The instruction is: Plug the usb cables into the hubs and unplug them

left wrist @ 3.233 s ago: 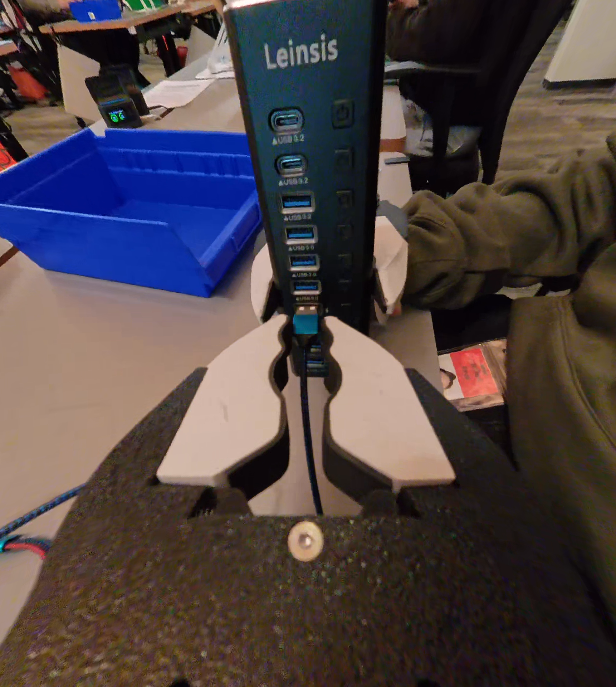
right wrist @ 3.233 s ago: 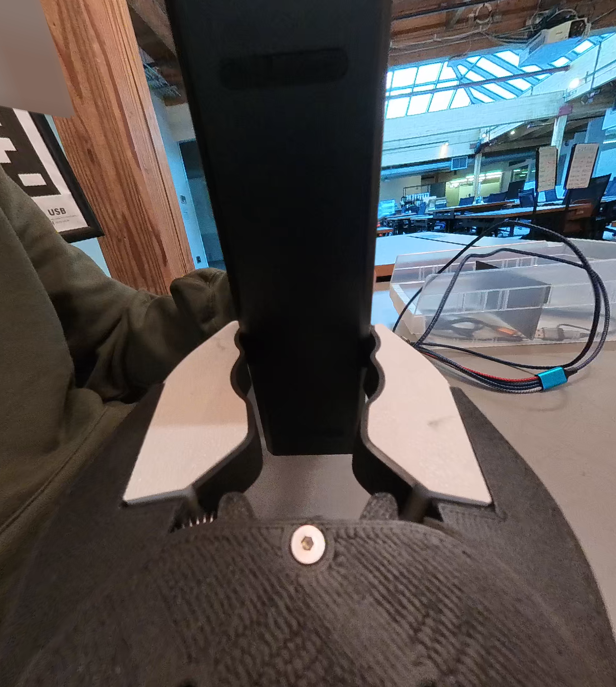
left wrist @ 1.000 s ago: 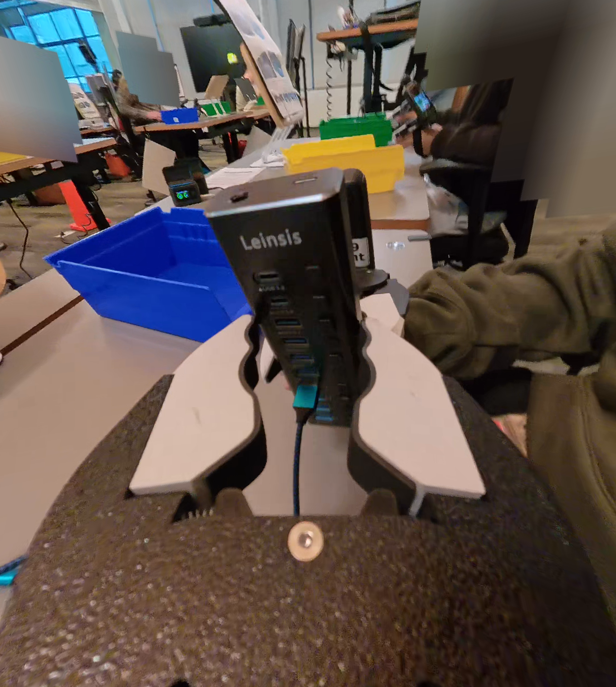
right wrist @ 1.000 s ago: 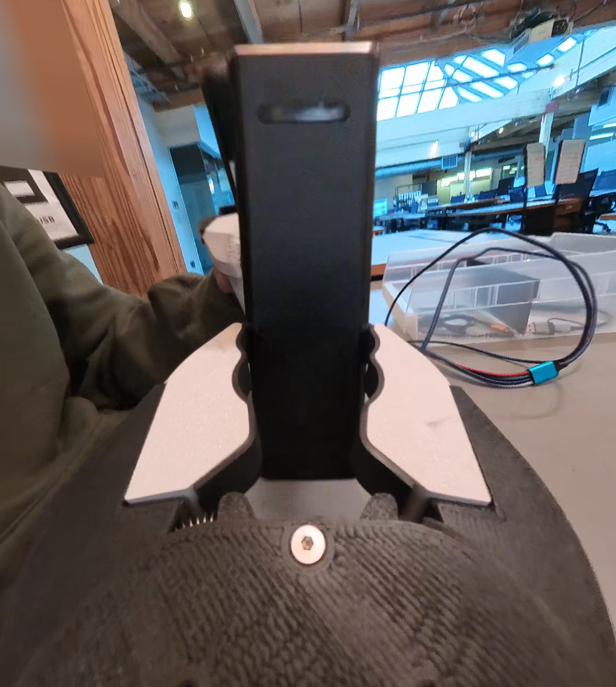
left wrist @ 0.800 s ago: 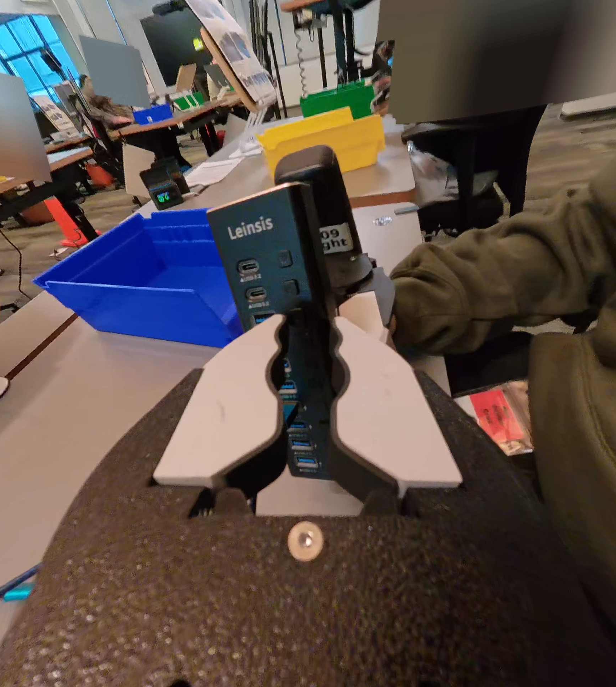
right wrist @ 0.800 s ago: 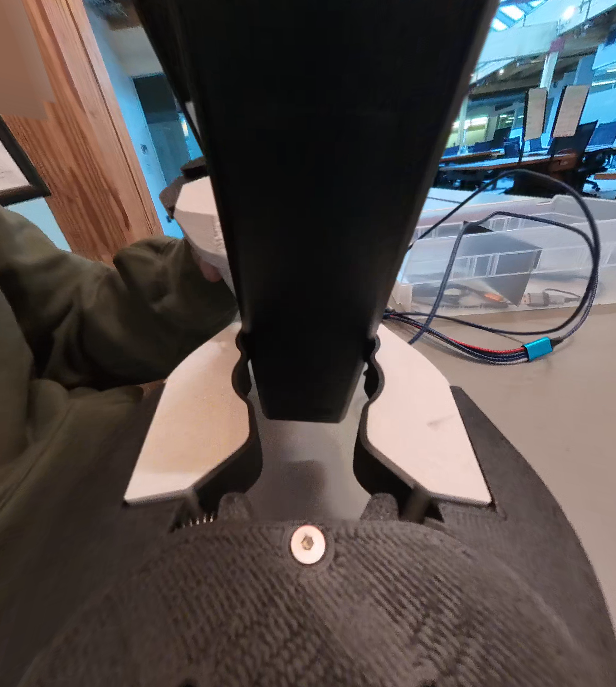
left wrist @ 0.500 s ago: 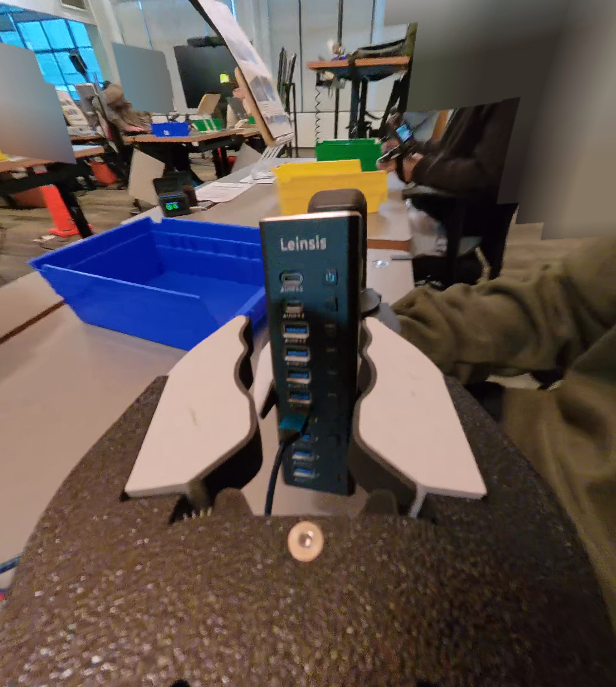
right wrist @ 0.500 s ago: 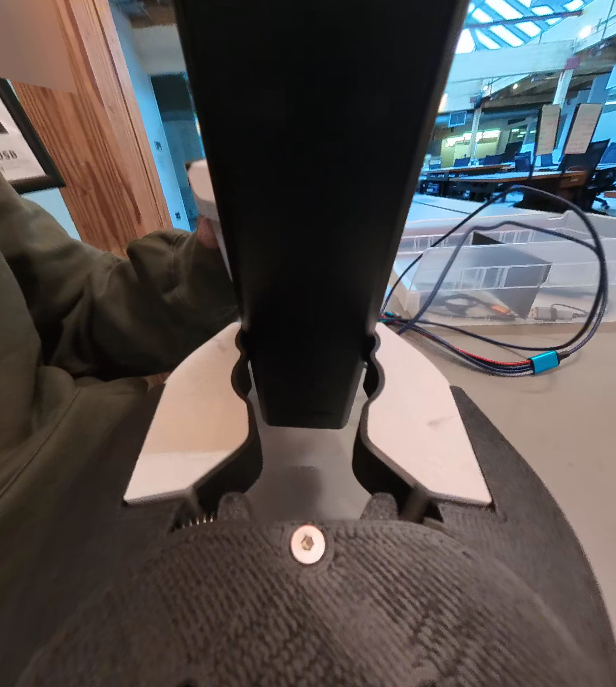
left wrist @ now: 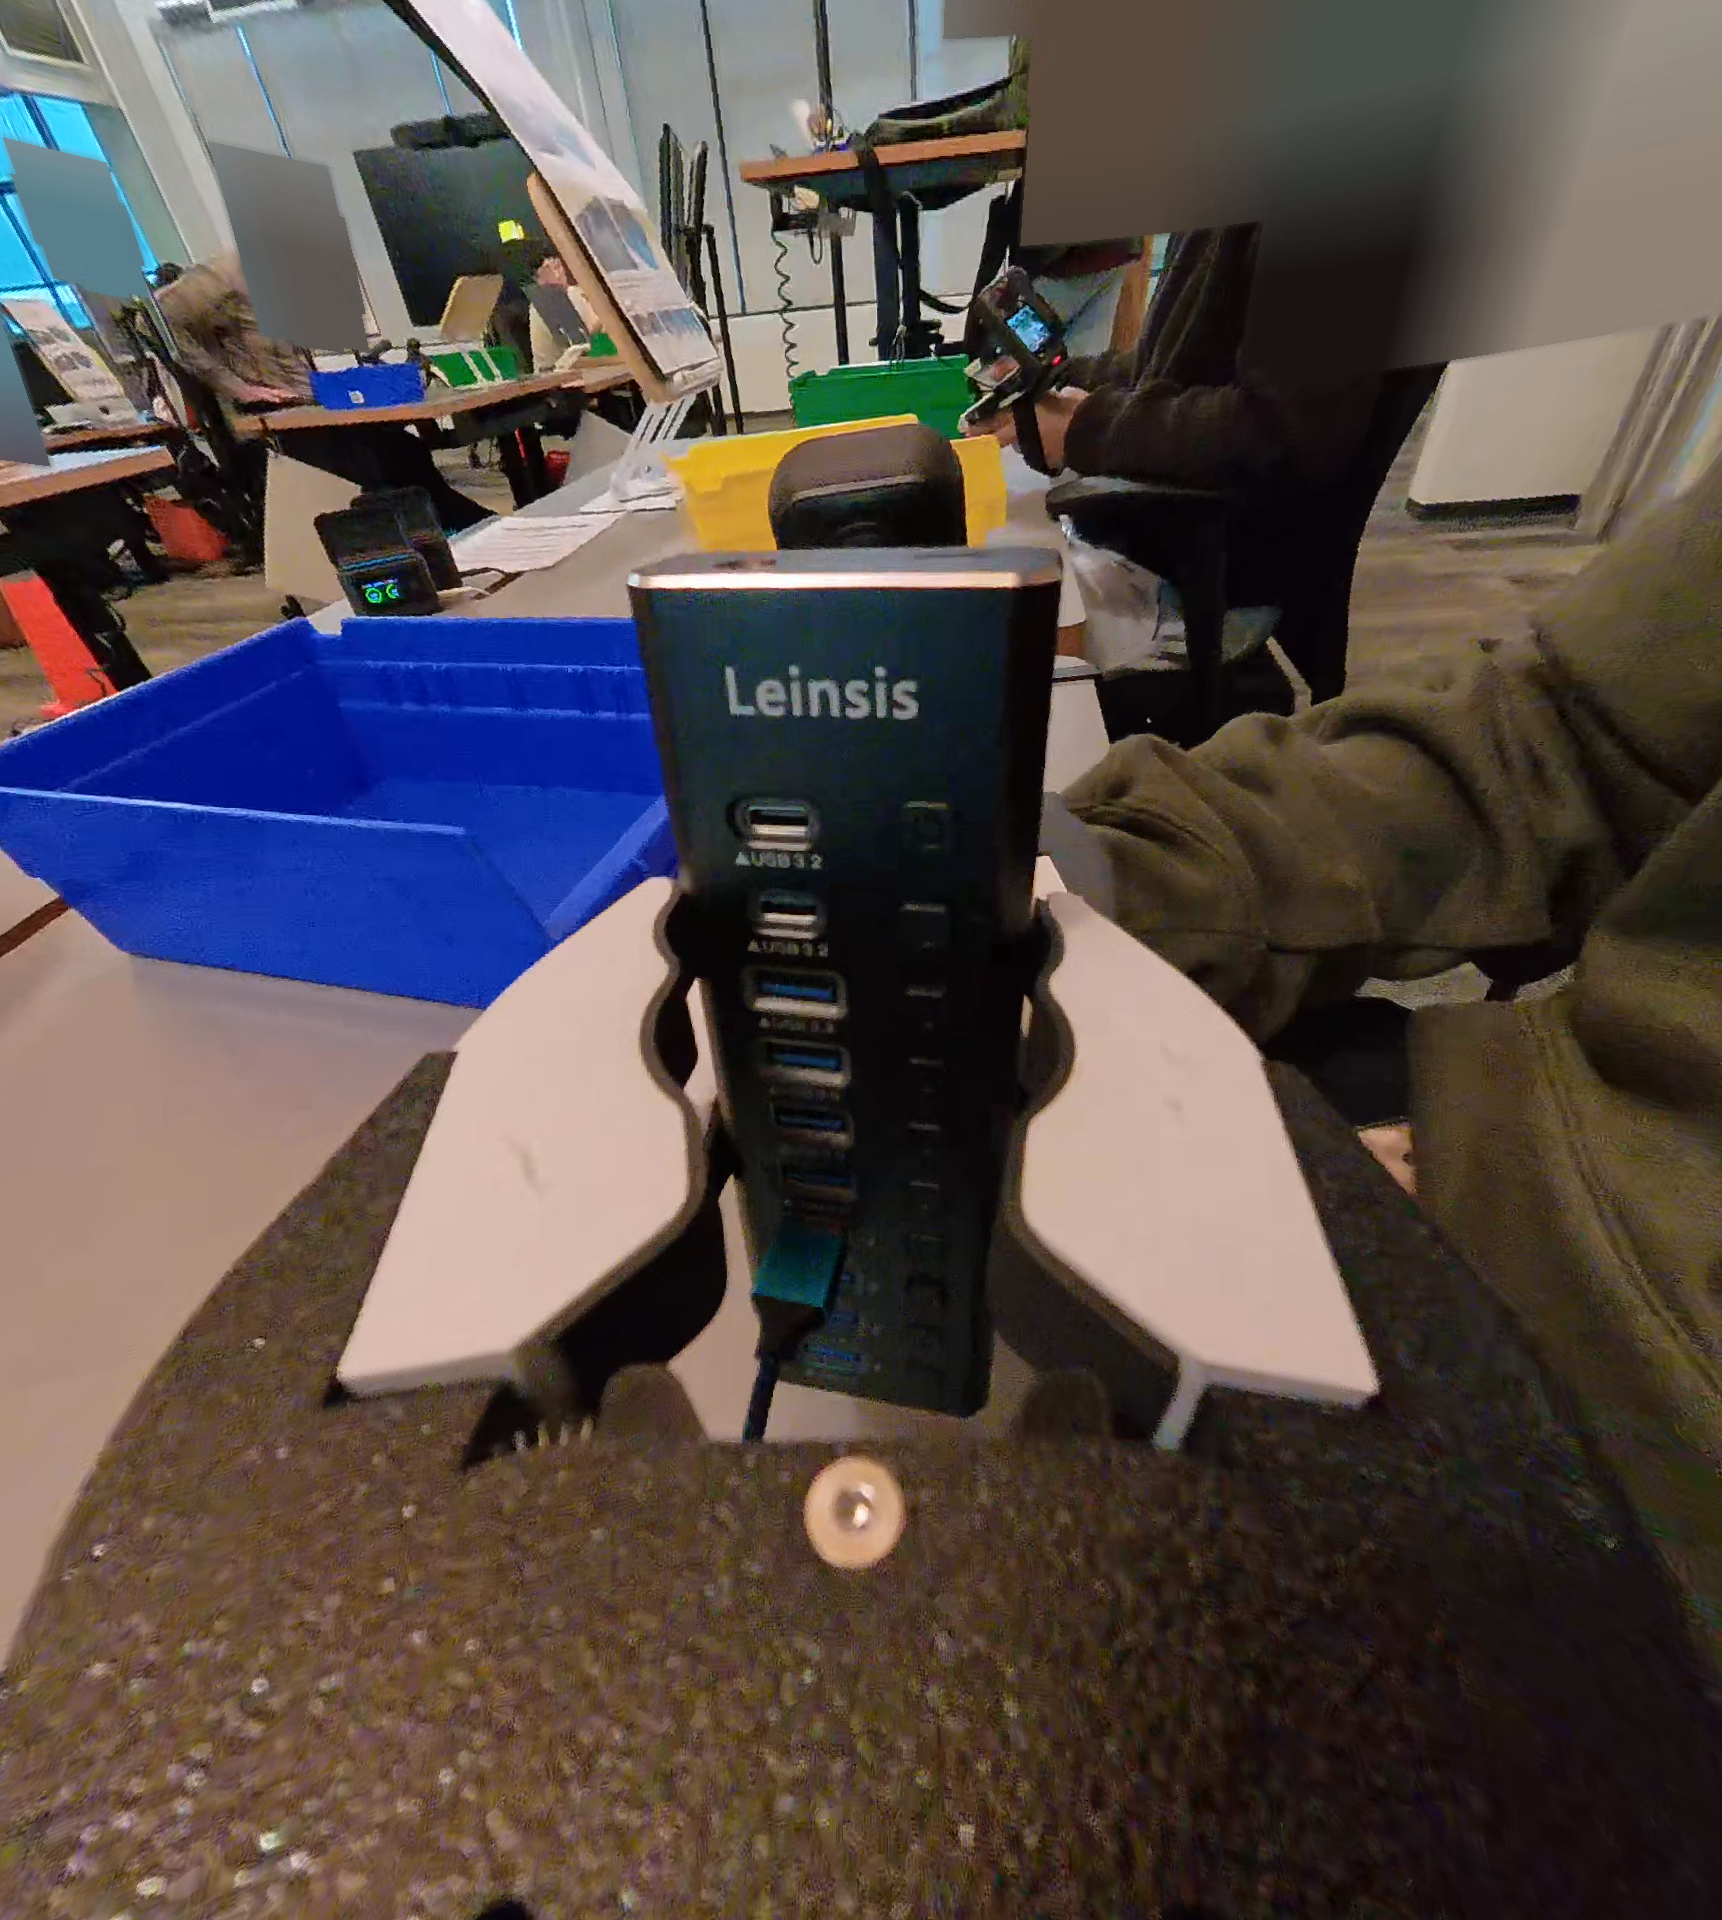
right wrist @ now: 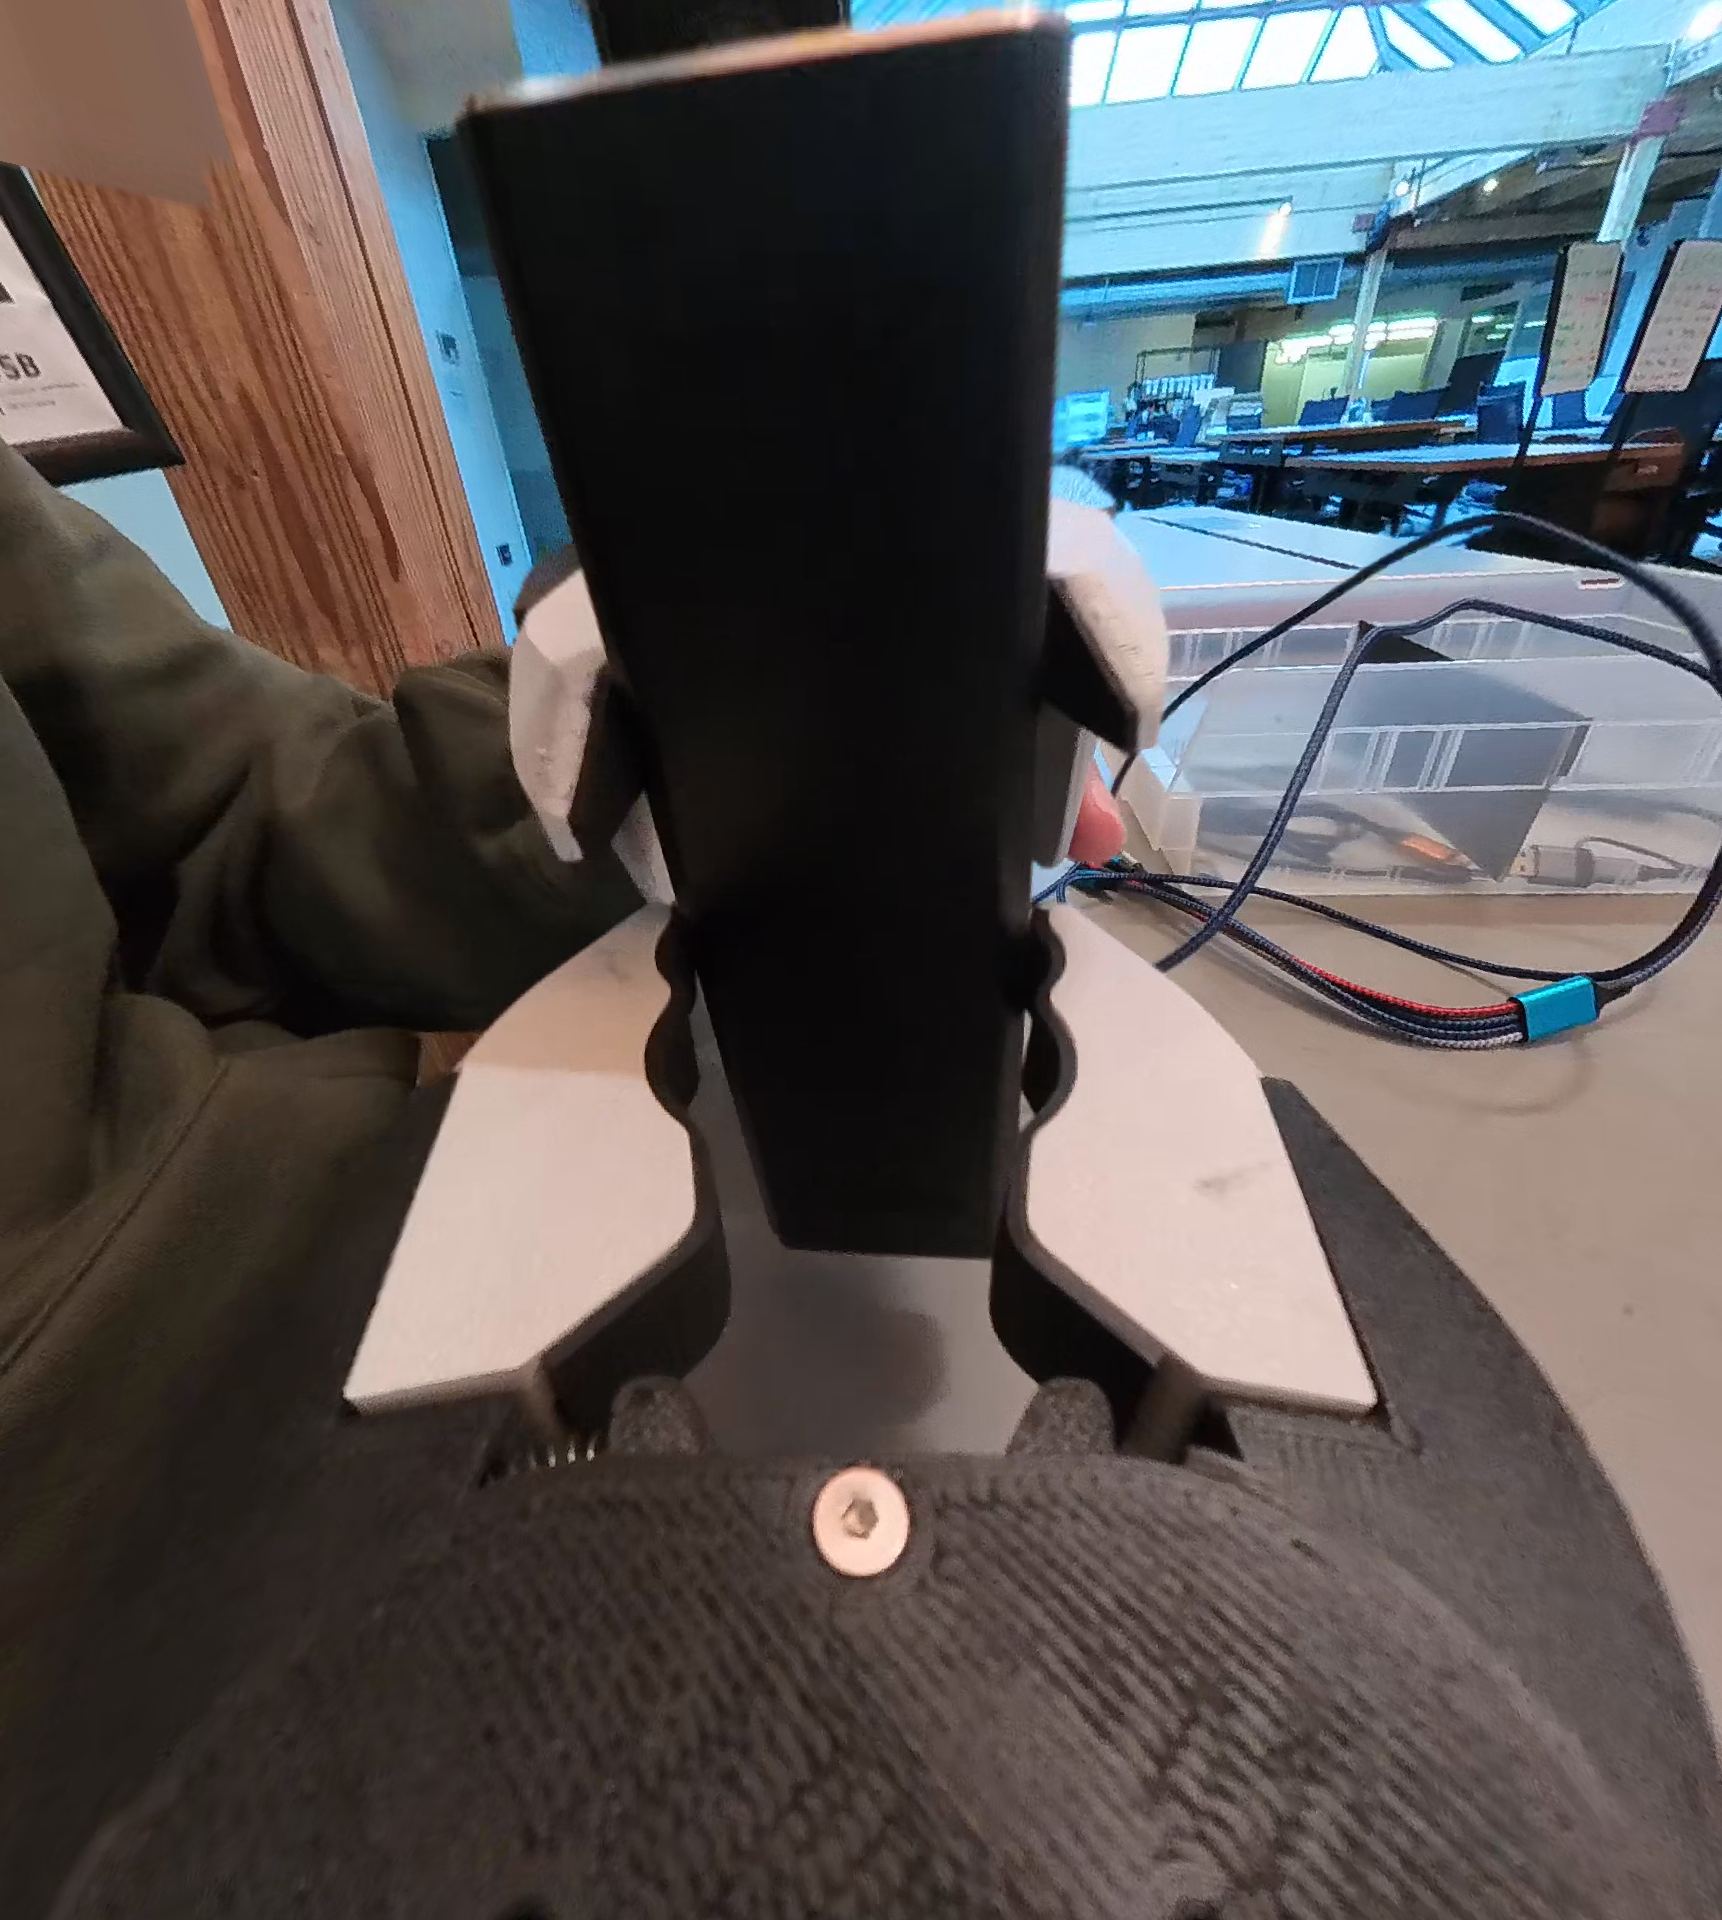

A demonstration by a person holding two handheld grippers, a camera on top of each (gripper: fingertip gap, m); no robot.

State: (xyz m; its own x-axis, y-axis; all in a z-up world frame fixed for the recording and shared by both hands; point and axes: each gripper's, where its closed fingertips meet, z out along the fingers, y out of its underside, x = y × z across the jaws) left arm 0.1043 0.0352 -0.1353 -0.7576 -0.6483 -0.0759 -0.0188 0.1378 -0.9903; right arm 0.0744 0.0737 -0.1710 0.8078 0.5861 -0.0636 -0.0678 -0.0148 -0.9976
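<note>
A black USB hub (left wrist: 836, 727) stands upright, its port side facing the left wrist view. A teal USB plug (left wrist: 797, 1268) with a dark braided cable sits in one of its lower ports. My left gripper (left wrist: 855, 914) has its pads against both sides of the hub. My right gripper (right wrist: 852, 935) is shut on the hub's lower end (right wrist: 784, 520) from the back. The left gripper's fingers (right wrist: 550, 727) show higher up on the hub in the right wrist view. The cable's loop with a teal clip (right wrist: 1553, 1013) lies on the table.
A blue bin (left wrist: 265, 883) stands on the grey table (left wrist: 109, 1143) behind left of the hub, with a yellow bin (left wrist: 722, 499) farther back. A clear plastic organiser (right wrist: 1459, 727) sits behind the cable. A green sleeve (left wrist: 1356, 831) and a wooden post (right wrist: 317, 416) are close. Some 5 cm of space lies between my two pairs of fingers. From the right gripper's tips to the clear plastic organiser (right wrist: 1459, 727) is close to 25 cm.
The left gripper let go of the plug, opened, and moved forward until the hub sits between its fingers. The plug stays in its port. The right gripper kept hold of the hub.
</note>
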